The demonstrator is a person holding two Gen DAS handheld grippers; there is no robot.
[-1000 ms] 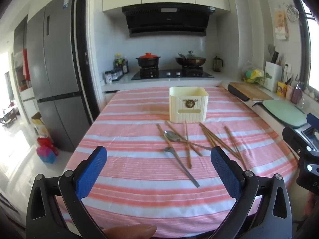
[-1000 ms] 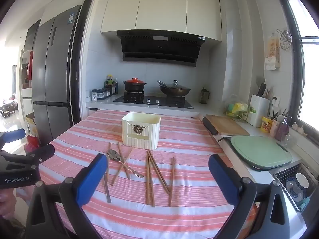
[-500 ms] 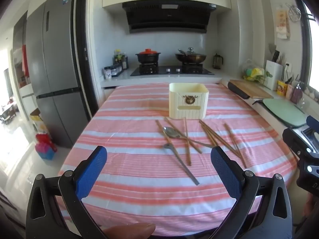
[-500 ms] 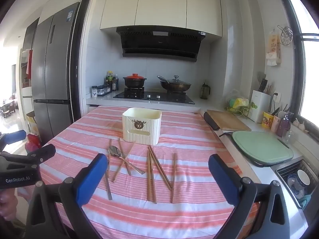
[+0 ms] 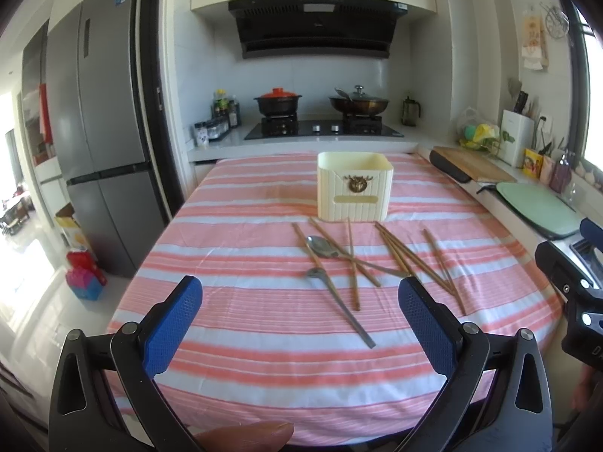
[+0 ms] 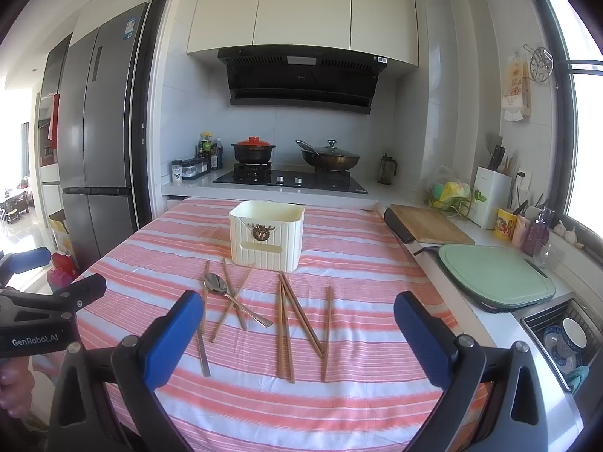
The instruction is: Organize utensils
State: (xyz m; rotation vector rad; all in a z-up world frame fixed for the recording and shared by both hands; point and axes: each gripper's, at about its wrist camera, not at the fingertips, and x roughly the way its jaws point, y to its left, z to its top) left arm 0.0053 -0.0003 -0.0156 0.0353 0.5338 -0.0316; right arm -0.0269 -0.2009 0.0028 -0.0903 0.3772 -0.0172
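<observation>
Utensils lie scattered on the pink-and-white striped tablecloth [image 5: 241, 301]: brown wooden chopsticks [image 6: 301, 312] and two silver metal spoons. One spoon [image 5: 320, 245] rests with its bowl toward the far side and its handle crossing under a pair of chopsticks; the second spoon [image 5: 339, 305] lies nearer, its long handle pointing toward the near table edge. Just behind the scatter stands a cream ribbed plastic utensil holder [image 5: 354, 192] with a bronze emblem on its front, upright and empty as far as its rim shows.

The left gripper [image 5: 297, 324], black-framed with blue padded fingers [image 5: 171, 324], hovers above the near part of the cloth with its jaws spread wide and nothing between them. The utensils sit ahead of it, mostly toward its right finger, and the second spoon's handle tip reaches in between the fingers as seen from the left wrist. A fingertip of the person shows at the bottom edge of that view.

The right gripper [image 6: 294, 335] is likewise wide apart and holds nothing. From the right wrist, the three-stick group of chopsticks and a lone stick lie straight ahead between its fingers, while the spoons and crossed chopsticks lie ahead toward its left finger. The left gripper's body shows at the left edge of this view, well apart from the utensils.
</observation>
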